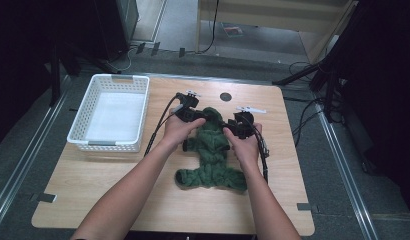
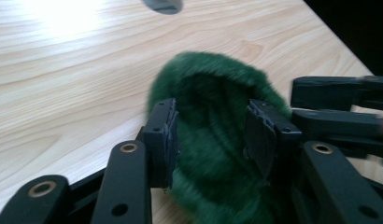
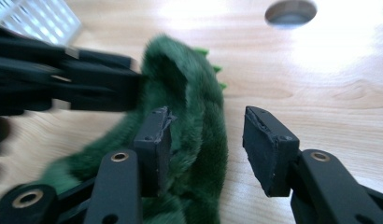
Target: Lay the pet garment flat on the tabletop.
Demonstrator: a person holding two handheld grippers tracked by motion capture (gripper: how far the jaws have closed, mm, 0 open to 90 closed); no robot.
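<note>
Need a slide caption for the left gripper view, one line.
Left gripper, jaws open, straddles the hood end of a fuzzy green plush garment on a light wood table.

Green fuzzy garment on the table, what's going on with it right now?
A person works both grippers at the far end of the green fleece garment, which lies on the wooden table. The left gripper has open jaws straddling the fabric. The right gripper is open beside its edge. The white basket sits empty.
</note>
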